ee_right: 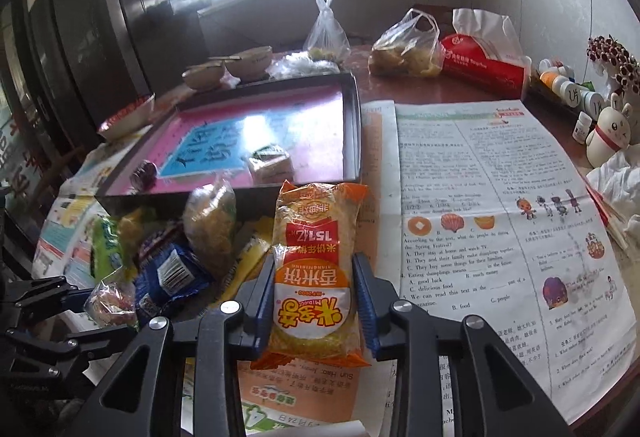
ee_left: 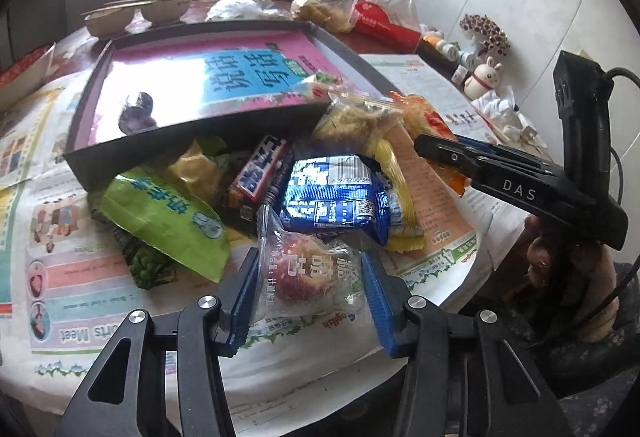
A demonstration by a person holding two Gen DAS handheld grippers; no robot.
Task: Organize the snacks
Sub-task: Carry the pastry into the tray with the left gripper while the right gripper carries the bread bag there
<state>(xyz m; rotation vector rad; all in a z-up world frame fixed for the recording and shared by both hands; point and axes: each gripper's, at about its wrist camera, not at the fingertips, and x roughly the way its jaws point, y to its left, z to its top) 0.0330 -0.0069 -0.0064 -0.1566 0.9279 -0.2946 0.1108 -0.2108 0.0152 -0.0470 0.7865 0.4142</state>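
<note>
The landmark is the shallow dark-walled rectangular tray [ee_right: 352, 141] with a pink and blue printed floor, lying on a newspaper-covered table [ee_right: 500, 237]. Against its near wall lies the heap of snacks: a green foil pouch [ee_left: 168, 221], a dark bar wrapper with white letters [ee_left: 260, 169], a blue and white foil packet [ee_left: 336, 193] and a long yellow packet [ee_left: 396, 197].

At the heap's near edge, the left gripper [ee_left: 308, 277] has its blue pads closed on a clear plastic packet holding a red-brown fruit snack [ee_left: 304, 273]; the film touches both pads.

The right gripper [ee_right: 314, 301] clamps an orange and yellow rice-cracker packet [ee_right: 316, 277] by its long sides, at the tray's near right corner, its far end reaching up to the tray wall.

Inside the tray, a small pale wrapped block [ee_right: 270, 163] lies near the near wall and a small dark round sweet [ee_right: 145, 173] at the near left corner; the rest of its floor is bare.

Right of the tray the printed newspaper lies open and flat, bounded farther right by small bottles [ee_right: 568, 85] and a white rabbit figurine [ee_right: 610, 133]. Beyond the tray's far wall stand two tan bowls [ee_right: 226, 71] and knotted plastic bags [ee_right: 328, 33].
</note>
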